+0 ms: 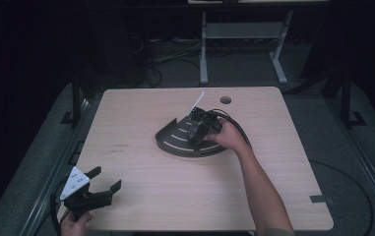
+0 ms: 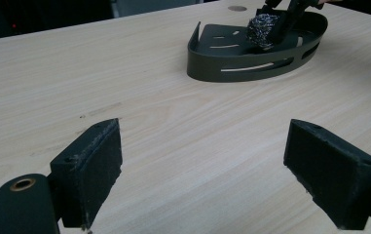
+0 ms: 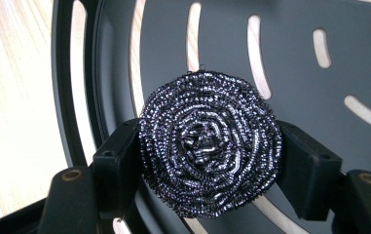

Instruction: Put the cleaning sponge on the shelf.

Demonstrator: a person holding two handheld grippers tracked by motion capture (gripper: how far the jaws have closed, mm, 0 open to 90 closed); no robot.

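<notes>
Two grippers are working for me at this wooden surface (image 1: pixel 140 196): my right gripper (image 1: pixel 200 127) is reaching into the dark slotted tray (image 1: pixel 175 142) near the middle of the surface, and its jaws are closing on both sides of a round steel wool scourer (image 3: pixel 210 144), which is sitting just above the tray's slotted floor. My left gripper (image 1: pixel 107 181) is hovering low over the near left corner, well apart from the tray, with its jaws standing wide apart and gripping nothing, its foam pads (image 2: pixel 95 165) facing bare wood.
</notes>
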